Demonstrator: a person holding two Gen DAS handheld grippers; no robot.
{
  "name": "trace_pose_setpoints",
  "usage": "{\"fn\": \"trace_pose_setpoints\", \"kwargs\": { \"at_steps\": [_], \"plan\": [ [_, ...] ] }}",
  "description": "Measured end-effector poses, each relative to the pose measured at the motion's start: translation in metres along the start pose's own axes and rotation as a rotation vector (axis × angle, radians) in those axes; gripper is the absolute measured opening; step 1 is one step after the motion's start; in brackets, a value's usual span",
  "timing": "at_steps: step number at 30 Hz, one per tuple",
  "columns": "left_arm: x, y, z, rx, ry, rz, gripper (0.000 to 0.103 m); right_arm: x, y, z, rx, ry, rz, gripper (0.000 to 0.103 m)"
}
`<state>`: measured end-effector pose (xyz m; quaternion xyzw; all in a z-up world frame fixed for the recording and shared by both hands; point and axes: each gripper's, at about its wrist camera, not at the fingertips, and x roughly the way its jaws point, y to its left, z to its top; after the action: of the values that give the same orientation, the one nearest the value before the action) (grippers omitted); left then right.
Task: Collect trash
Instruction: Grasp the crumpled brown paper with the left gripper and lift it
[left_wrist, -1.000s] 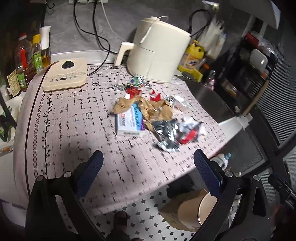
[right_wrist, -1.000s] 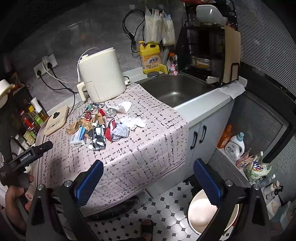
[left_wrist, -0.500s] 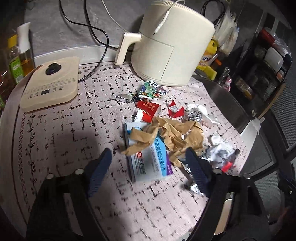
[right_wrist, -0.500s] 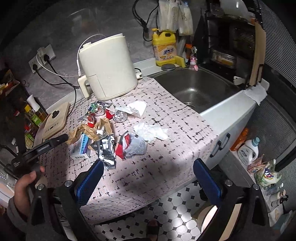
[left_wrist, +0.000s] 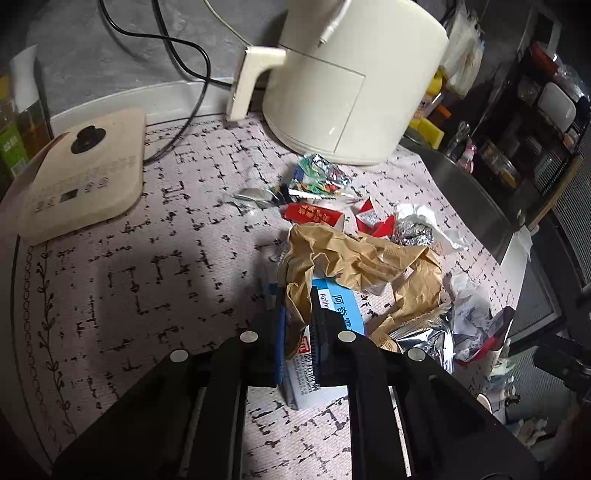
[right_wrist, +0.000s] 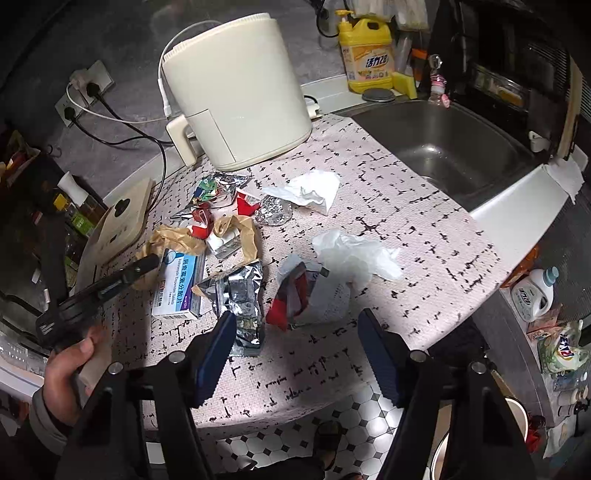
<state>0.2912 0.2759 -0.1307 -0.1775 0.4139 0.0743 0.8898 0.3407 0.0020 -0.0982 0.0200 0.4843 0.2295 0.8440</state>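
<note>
**Trash collection: first grasps under way, nothing binned yet**

Kitchen corner, dim; patterned cloth on the table (right_wrist: 424, 236), sink (right_wrist: 454, 155) to one side, cream appliance (right_wrist: 236, 92) at the back. All the litter lies on the cloth in one loose pile in front of that appliance, so I judge the task barely begun.

Left tool (left_wrist: 297, 332): jaws closing, nearly together, pinching a flap of the crumpled brown paper (left_wrist: 354, 258) where it drapes over the blue-and-white medicine box (left_wrist: 332, 332). Whether the pads also catch the box edge, I cannot tell. Paper not lifted clear.

Right tool (right_wrist: 295, 354): jaws closing but wide apart, hovering at the near table edge. Foil packet (right_wrist: 243, 306) and red-and-white wrapper (right_wrist: 295, 295) lie just ahead of the fingers; nothing pressed between them.

Left to do: brown paper, box, foil pieces, red scraps (left_wrist: 314, 214), white tissues (right_wrist: 354, 254). A round container (right_wrist: 476, 443) on the floor at lower right may be the bin; only partly visible.
</note>
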Motion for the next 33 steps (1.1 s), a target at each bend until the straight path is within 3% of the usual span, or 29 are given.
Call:
{"fn": "trace_pose_setpoints", "kwargs": {
  "at_steps": [7,10,12,13,17,23,28,33],
  "plan": [
    [-0.03,0.018,0.003,-0.038,-0.052,-0.001,0.011,0.03,0.005,0.013,-0.009,0.021,-0.007,0.067],
    [-0.04,0.023,0.002,-0.051,-0.071,-0.003,0.011,0.045,0.003,0.019,-0.004,0.034,-0.018,0.048],
    [-0.046,0.025,0.0,-0.057,-0.085,-0.004,0.011,0.052,0.001,0.022,0.005,0.047,-0.011,0.021],
    [-0.05,0.026,-0.001,-0.063,-0.093,-0.005,0.011,0.055,-0.001,0.023,0.008,0.053,0.004,0.018],
    [-0.062,0.026,-0.007,-0.085,-0.116,-0.008,0.011,0.05,-0.002,0.03,0.02,0.045,0.045,0.015],
    [-0.078,0.009,-0.009,-0.071,-0.156,-0.003,0.011,0.011,0.004,0.034,-0.006,-0.03,0.13,0.015],
    [-0.09,-0.025,-0.018,-0.06,-0.192,-0.015,0.011,-0.031,-0.006,0.022,-0.041,-0.087,0.167,0.015],
    [-0.096,-0.075,-0.037,-0.049,-0.187,-0.047,0.012,-0.074,-0.044,-0.002,-0.036,-0.106,0.169,0.015]
  ]
}}
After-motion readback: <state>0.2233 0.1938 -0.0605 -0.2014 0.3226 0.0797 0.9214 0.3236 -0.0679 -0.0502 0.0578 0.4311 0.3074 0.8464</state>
